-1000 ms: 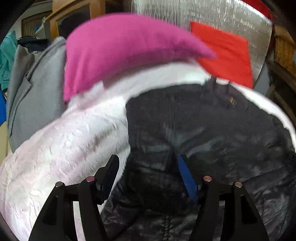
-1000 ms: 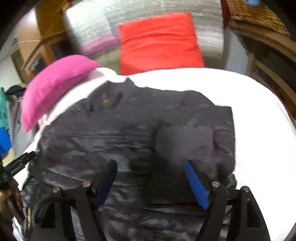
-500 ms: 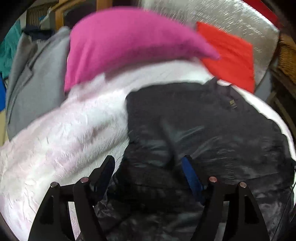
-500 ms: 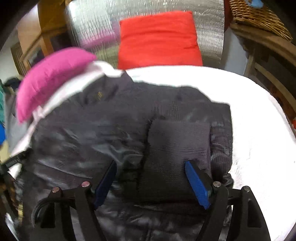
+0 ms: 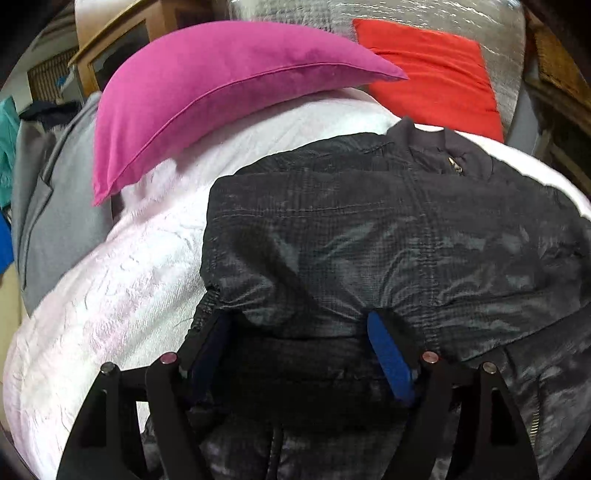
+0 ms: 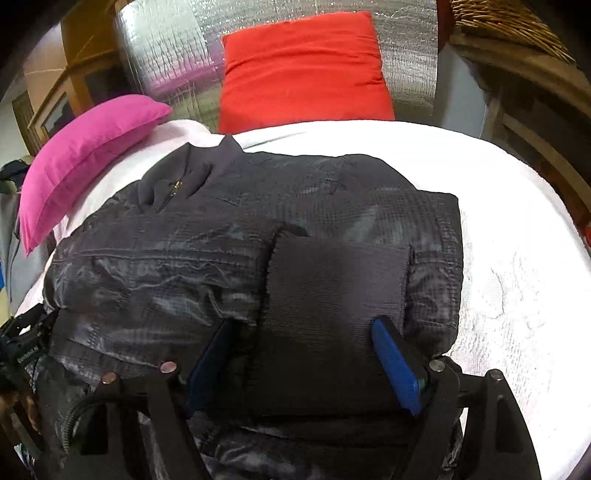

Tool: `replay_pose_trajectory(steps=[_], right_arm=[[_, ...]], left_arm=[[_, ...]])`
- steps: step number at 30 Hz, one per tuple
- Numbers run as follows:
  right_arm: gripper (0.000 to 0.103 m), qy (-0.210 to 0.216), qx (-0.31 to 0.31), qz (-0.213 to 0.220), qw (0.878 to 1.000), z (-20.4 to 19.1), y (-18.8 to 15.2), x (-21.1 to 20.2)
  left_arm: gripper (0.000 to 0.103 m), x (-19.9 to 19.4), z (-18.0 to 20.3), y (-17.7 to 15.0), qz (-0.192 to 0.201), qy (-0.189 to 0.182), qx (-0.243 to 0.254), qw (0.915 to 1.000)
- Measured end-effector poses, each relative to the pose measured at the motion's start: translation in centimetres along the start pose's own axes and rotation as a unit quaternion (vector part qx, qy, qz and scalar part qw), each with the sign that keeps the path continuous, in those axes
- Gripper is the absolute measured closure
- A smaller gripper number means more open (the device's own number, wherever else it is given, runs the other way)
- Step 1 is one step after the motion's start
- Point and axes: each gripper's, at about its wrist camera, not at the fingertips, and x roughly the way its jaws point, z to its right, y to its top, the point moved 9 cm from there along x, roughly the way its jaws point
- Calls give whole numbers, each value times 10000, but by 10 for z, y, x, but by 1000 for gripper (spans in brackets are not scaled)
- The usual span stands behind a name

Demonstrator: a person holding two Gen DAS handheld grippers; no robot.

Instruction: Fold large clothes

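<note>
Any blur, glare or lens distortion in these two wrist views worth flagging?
Left wrist view: strong fisheye bend with dark corners, pink pillow slightly soft, sheen on the black jacket. Right wrist view: same curvature, white bedspread bright and nearly washed out, glare on the silver panel.

- The black jacket (image 5: 388, 236)'s hem runs off the bottom edge in both views.
- The grey garment (image 5: 55, 206) is cut off at the left edge.
- The wicker basket (image 6: 506, 22) is cropped at the upper right.

White bed cover (image 6: 517, 236) under dark jacket (image 6: 221, 251), pink pillow (image 5: 207, 96).
</note>
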Motion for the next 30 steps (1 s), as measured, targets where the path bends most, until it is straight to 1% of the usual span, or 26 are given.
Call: replay_pose_trajectory(steps=[1, 2, 4, 5, 8, 12, 14, 16, 17, 20, 22, 24, 26, 30], right_arm=[[22, 13, 25, -5, 10000, -2, 1, -7], [22, 73, 54, 64, 9999, -3, 1, -18], [22, 173, 76, 212, 9996, -2, -2, -41], [22, 255, 143, 325, 9990, 2, -8, -60], [22, 408, 294, 475, 9976, 16, -33, -105], [22, 503, 502, 781, 9944, 43, -76, -170], [22, 515, 689, 987, 9914, 61, -108, -209], [22, 470, 809, 1151, 9889, 74, -132, -236], [22, 411, 884, 1261, 9872, 82, -151, -255], [21, 298, 1071, 1480, 9827, 96, -193, -293], [21, 263, 1179, 1547, 9805, 100, -220, -311], [21, 289, 1240, 1505, 9804, 99, -244, -319], [21, 349, 1239, 1378, 9821, 93, -267, -321], [21, 634, 1312, 1063, 9836, 81, -292, -310]], left_arm=[[25, -8, -3, 2, 17, -109, -95, 9999], [25, -26, -5, 1, 111, -172, -167, 9996], [25, -52, -18, 0, 341, -176, -224, 9990], [25, -66, -25, -3, 424, -183, -245, 9986], [25, -107, -49, -19, 656, -184, -355, 9970], [25, -164, -99, -64, 840, -79, -790, 9933], [25, -187, -123, -92, 835, -87, -1076, 9906], [25, -204, -136, -115, 823, -55, -1241, 9888], [25, -215, -142, -129, 829, -14, -1312, 9879], [25, -244, -148, -165, 900, 22, -1421, 9857], [25, -261, -145, -187, 918, -12, -1405, 9858], [25, -268, -137, -204, 866, -79, -1352, 9870], [25, -270, -129, -220, 748, -136, -1285, 9888], [25, -261, -114, -241, 497, -151, -1117, 9924]])
